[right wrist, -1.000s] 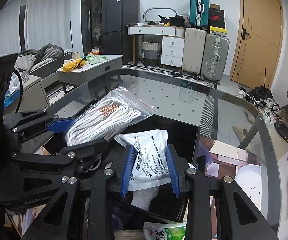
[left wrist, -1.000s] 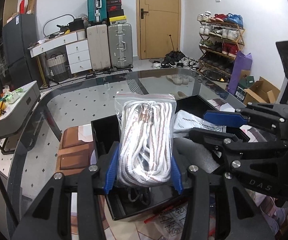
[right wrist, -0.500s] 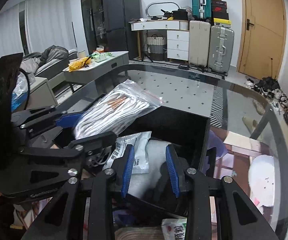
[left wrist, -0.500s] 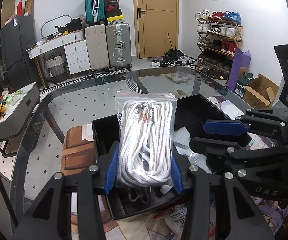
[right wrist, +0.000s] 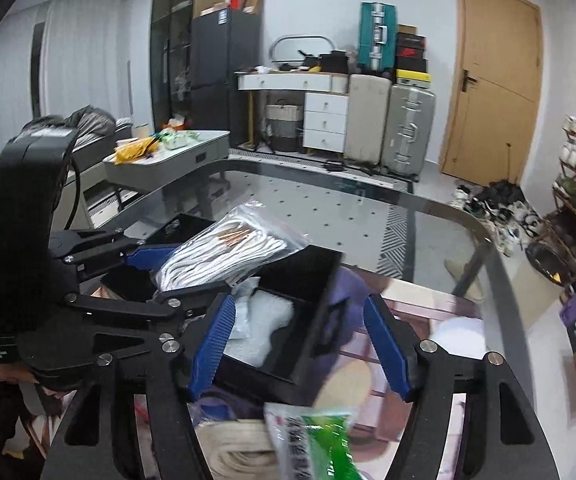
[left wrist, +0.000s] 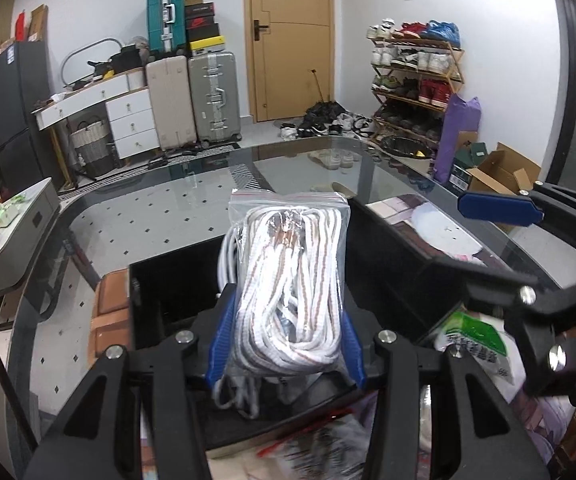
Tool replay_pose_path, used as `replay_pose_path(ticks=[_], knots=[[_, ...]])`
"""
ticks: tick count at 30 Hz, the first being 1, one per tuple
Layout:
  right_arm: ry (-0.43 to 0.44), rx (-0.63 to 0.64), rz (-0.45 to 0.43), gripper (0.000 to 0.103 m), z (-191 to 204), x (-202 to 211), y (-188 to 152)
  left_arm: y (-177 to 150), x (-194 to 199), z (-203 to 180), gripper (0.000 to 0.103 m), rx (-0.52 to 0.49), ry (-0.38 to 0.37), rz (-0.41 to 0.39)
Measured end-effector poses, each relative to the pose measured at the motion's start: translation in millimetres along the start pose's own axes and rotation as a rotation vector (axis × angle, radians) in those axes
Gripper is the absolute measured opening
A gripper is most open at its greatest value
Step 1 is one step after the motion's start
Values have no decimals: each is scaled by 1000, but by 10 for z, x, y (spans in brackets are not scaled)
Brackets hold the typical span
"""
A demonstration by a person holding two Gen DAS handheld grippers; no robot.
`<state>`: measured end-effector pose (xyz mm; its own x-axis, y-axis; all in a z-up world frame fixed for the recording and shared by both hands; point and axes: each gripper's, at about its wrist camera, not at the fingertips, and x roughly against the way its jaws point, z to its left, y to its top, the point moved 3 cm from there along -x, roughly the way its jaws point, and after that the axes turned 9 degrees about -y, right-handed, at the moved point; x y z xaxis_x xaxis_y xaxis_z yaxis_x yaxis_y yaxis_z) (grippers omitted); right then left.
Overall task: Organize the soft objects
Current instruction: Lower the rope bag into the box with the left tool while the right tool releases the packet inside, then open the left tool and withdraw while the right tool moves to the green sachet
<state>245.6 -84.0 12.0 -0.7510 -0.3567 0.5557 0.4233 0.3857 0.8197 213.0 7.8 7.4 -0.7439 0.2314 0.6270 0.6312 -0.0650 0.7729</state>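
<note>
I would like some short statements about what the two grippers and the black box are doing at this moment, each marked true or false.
1. The left gripper is shut on the clear zip bag of white cord. True.
2. The right gripper grips a white pouch. False: its jaws stand open and hold nothing.
3. A white padded pouch lies inside the black plastic box. True.
4. The black box stands on a wooden table. False: it stands on a glass-topped table.
5. A green and white packet lies outside the box, near the right gripper. True.
</note>
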Motion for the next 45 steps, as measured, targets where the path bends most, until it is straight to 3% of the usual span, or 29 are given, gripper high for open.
replay_pose_path(ticks=[3, 7, 10, 16, 18, 23, 30, 45], knots=[[-12, -26, 2, 68, -136, 44, -29, 9, -31, -67, 45, -23, -19, 13], [-23, -40, 3, 68, -250, 73, -37, 49, -66, -25, 46, 22, -72, 43], [-25, -51, -2, 68, -284, 105, -49, 51, -35, -13, 49, 30, -62, 55], [-31, -69, -19, 71, -330, 185, -55, 13, 191, 3, 82, 34, -32, 19], [-29, -79, -25, 81, -317, 215, -63, -17, 291, 24, 86, 37, -12, -1], [-26, -87, -19, 92, -265, 292, -135, -127, 452, 119, 100, 83, 27, -9], [0, -111, 14, 102, -216, 416, -319, -325, 677, 207, 103, 165, 71, -45], [48, -82, 88, 102, -182, 407, -517, -608, 855, 83, 103, 193, 138, -41]])
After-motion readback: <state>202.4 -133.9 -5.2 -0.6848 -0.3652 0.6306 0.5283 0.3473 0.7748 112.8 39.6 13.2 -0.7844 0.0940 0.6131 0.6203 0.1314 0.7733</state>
